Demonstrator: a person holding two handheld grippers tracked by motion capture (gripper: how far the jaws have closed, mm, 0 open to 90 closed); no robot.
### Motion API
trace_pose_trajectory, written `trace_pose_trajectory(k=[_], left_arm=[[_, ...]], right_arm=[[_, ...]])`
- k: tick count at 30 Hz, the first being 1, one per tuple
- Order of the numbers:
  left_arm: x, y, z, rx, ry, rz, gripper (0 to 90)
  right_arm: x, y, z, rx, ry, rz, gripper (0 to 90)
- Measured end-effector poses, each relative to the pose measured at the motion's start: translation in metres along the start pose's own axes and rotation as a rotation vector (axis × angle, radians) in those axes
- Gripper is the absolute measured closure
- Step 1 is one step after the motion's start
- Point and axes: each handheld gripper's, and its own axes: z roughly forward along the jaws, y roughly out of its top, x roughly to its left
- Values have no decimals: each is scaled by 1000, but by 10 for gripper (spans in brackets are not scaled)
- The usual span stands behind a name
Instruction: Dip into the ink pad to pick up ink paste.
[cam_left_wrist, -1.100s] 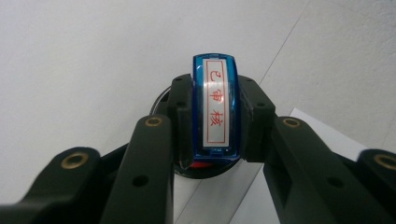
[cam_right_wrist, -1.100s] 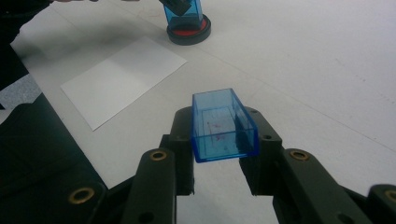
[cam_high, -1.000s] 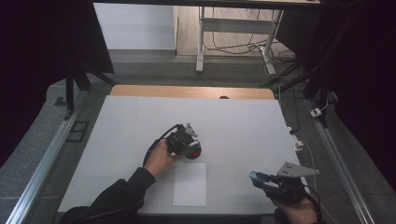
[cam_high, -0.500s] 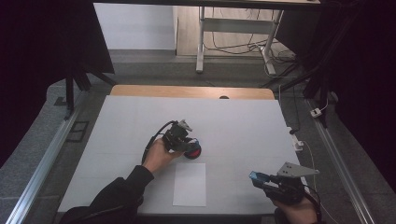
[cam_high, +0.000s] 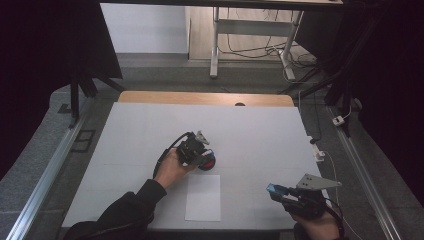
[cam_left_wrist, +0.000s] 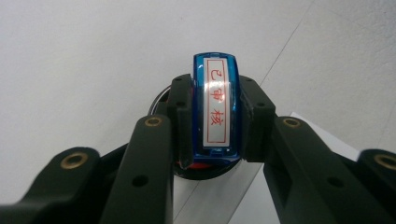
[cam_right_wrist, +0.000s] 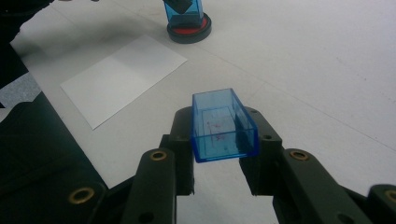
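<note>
Near the table's front edge, the right gripper (cam_right_wrist: 223, 156) pinches the blue cap (cam_right_wrist: 223, 125); the paper (cam_high: 203, 197) lies just beyond; further in, mid-table, the left gripper (cam_left_wrist: 215, 119) clamps the stamp (cam_left_wrist: 215, 105) on the ink pad (cam_high: 207, 163); lifted askew, the stamp could drag the pad along and smear ink.

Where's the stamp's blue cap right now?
The blue cap sits clamped in the right tool, near the table's front right corner, right of the paper sheet.

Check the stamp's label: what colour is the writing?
Red characters on a white label, framed in red, on the blue stamp. Clearest in the left gripper view.
</note>
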Motion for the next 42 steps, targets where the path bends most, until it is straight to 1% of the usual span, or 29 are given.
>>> trace_pose_trajectory(k=[2, 7, 9, 13, 19, 26, 30, 33, 35, 37, 42], left_arm=[[2, 0, 0, -3, -11, -17, 703], [12, -3, 0, -20, -65, -59, 703], [13, -4, 0, -27, -74, -60, 702], [14, -5, -1, -35, -77, -62, 701], [13, -5, -2, -42, -71, -48, 700], [13, -3, -10, -79, -76, -36, 699], [12, -3, -18, -99, -91, -28, 699], [11, -3, -25, -116, -105, -13, 699], [10, -3, -29, -121, -108, -9, 699], [9, -4, -32, -128, -121, -5, 699], [5, -5, -40, -134, -132, 16, 699]], right_arm=[[0, 0, 0, 0, 1, 0, 686], [0, 0, 0, -1, 2, 1, 686], [-1, 0, 0, -2, 3, 3, 686], [0, -1, -1, -6, 4, 5, 686], [-1, -1, -1, -11, 3, 6, 686], [-1, -1, -1, -10, 6, 11, 685], [-1, -1, -2, -11, 3, 13, 686], [-1, -1, -2, -11, 8, 12, 686], [-1, -1, -2, -11, 8, 11, 686], [-1, -1, -2, -11, 8, 11, 685], [-1, -1, -2, -13, 7, 7, 686]])
